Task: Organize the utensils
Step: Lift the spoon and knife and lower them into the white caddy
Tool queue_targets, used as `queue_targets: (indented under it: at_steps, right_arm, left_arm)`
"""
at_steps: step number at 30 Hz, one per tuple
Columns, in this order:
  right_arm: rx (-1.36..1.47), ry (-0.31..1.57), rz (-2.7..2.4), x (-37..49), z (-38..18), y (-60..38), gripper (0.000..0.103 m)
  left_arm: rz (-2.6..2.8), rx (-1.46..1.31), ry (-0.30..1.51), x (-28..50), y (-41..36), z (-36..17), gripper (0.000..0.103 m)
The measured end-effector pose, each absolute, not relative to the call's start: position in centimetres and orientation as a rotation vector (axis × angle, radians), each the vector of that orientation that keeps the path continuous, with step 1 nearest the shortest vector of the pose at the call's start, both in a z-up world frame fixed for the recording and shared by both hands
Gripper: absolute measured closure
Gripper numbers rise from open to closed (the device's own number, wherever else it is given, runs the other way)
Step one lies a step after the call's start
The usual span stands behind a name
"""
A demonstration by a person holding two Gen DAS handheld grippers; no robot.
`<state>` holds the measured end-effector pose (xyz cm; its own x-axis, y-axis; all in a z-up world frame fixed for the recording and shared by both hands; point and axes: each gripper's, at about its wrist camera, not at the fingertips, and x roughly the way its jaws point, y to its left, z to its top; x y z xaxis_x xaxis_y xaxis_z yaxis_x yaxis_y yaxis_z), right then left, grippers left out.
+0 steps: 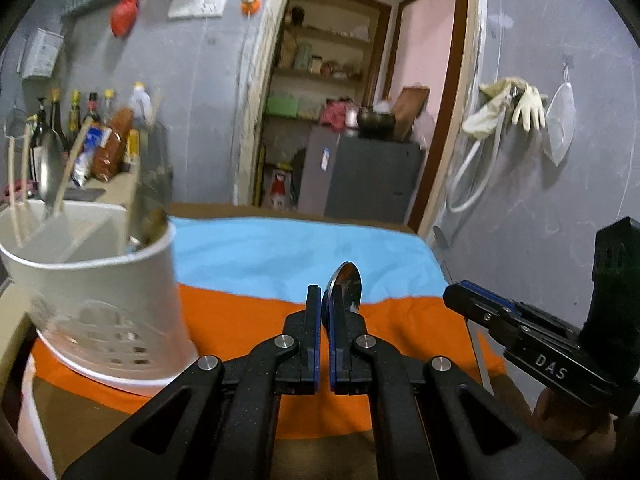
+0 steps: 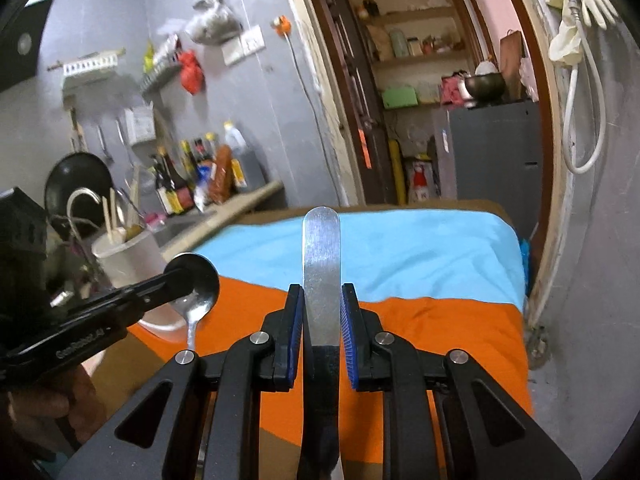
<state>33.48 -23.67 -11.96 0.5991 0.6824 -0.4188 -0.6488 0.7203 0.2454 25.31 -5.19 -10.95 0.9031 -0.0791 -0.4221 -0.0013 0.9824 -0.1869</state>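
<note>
Left tool: the left tool [image 1: 325,300] is clamped fully closed on a spoon [image 1: 345,286]; the pads grip the spoon near its bowl, which pokes out just past the fingertips. In the right wrist view the handle hangs down below the grip.

Right tool: the right tool [image 2: 322,312] holds a knife [image 2: 321,276] between its pads, jaws narrowed onto the flat metal. The rounded blade runs straight forward past the fingertips and the dark handle runs back toward the camera, so its long axis lies along the tool.

Holder: a white utensil holder [image 1: 92,276] stands on the orange part of the cloth [image 1: 248,320], at the left of the desk. It is divided into compartments and already carries chopsticks [image 1: 18,184] and a ladle-like utensil; the far compartment's contents are blurred.

Key relation: the holder lies to the left of both tools and near the left one; from the right tool it sits well apart, far left, beyond the left tool.

Nearer hand: the left, by my judgement, so the spoon looks likely to go in first.

Next move calls for: swinging each utensil left over the rim and tipping its long axis upright, handle or blade down, into a free compartment.

Risk: the spoon, pinched near its bowl, may pivot in the grip.
</note>
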Motion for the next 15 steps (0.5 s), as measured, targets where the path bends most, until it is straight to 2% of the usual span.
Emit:
queue_targets:
  at_steps: [5,15]
  right_arm:
    - [0.177,0.455,0.826,32.2,-10.4,-22.9,0.087]
    - [0.331,0.233,0.959,30.5,-3.4,-16.1,0.087]
  left_arm:
    - [-0.039,-0.197,0.379,23.6,-3.6,-8.9,0.102]
    - [0.046,-0.202,0.274,19.5,4.0,-2.6,0.102]
